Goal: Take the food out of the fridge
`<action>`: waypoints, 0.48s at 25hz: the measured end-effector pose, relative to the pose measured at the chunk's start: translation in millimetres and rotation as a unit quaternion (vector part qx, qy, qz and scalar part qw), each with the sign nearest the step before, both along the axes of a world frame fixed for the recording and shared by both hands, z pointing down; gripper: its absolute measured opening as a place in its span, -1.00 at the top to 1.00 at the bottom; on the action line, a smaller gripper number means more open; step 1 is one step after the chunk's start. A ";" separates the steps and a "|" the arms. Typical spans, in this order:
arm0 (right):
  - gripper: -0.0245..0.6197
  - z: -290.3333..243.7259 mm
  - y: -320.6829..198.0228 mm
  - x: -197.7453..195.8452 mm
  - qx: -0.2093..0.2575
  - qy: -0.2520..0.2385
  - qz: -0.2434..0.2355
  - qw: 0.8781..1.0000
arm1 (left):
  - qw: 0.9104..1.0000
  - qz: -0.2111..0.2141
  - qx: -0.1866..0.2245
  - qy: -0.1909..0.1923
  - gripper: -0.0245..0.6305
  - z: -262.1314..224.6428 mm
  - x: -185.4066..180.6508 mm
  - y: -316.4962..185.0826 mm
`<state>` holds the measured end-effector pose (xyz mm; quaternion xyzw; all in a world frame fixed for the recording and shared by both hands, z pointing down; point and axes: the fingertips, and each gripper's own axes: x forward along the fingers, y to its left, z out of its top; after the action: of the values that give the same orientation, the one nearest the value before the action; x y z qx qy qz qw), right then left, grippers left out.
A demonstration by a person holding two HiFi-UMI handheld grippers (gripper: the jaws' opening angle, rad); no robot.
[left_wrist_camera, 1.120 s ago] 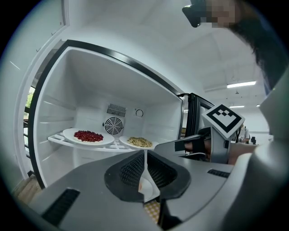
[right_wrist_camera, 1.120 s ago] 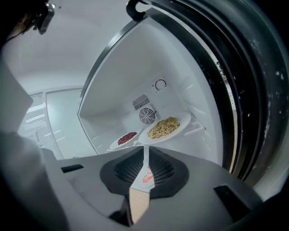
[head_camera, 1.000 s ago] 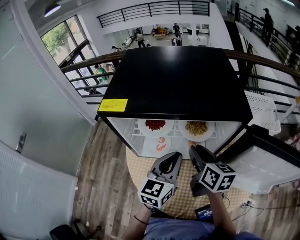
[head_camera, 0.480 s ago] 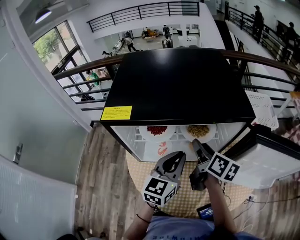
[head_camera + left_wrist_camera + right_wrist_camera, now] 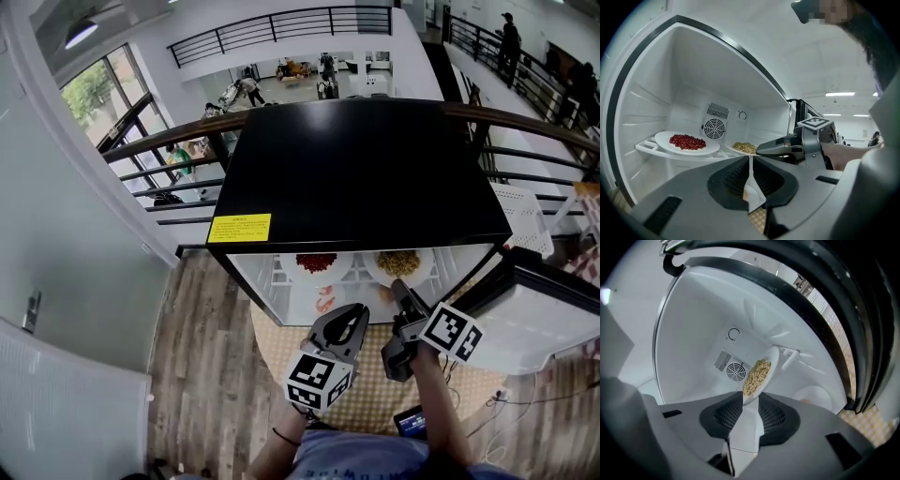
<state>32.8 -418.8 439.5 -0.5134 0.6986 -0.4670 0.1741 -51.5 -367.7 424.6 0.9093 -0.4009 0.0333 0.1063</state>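
Note:
The fridge [image 5: 361, 169] stands open with a white inside. On its upper shelf sit a plate of red food [image 5: 316, 263] [image 5: 686, 141] and a plate of beige food [image 5: 398, 263] [image 5: 757, 376]. A plate with shrimp [image 5: 323, 298] lies lower down. My right gripper [image 5: 401, 286] [image 5: 751, 401] reaches into the fridge. Its jaws have just been closing and now grip the near rim of the beige-food plate. My left gripper [image 5: 354, 314] [image 5: 750, 157] hangs in front of the opening, shut and holding nothing.
The fridge door [image 5: 544, 319] stands open at the right. A yellow checked mat [image 5: 375, 394] lies on the wooden floor below the grippers. A dark railing [image 5: 178, 141] runs behind the fridge, and a white crate [image 5: 530, 220] sits to its right.
My right gripper has rolled and edged forward into the fridge toward the beige-food plate. My left gripper has stayed about where it was.

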 end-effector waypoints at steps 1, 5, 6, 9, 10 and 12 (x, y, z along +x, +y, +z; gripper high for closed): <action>0.57 -0.3 1.9 0.6 0.000 -0.002 -0.001 1.000 | 1.000 -0.001 -0.003 0.004 0.86 0.4 -1.0 -0.1; 0.61 -2.2 10.0 4.6 0.000 -0.008 -0.004 1.000 | 1.000 0.004 -0.008 0.020 0.86 -1.8 -2.3 1.5; 0.61 -2.1 12.0 4.6 -0.001 -0.014 -0.004 1.000 | 1.000 0.008 -0.009 0.028 0.86 -3.2 -2.0 2.2; 0.62 -1.9 18.1 5.6 -0.002 -0.023 -0.007 1.000 | 0.998 0.018 -0.014 0.052 0.74 -6.8 -0.2 2.7; 0.63 -2.2 19.9 5.9 0.000 -0.026 -0.008 1.000 | 0.998 0.021 -0.016 0.053 0.64 -6.7 0.9 2.5; 0.64 -2.0 23.9 7.2 0.005 -0.032 -0.013 0.999 | 0.999 0.028 -0.019 0.043 0.60 -3.6 3.1 2.1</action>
<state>40.0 -395.0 437.5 -0.4882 0.7019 -0.4815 0.1927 -48.4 -365.6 421.0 0.9186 -0.3695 0.0053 0.1399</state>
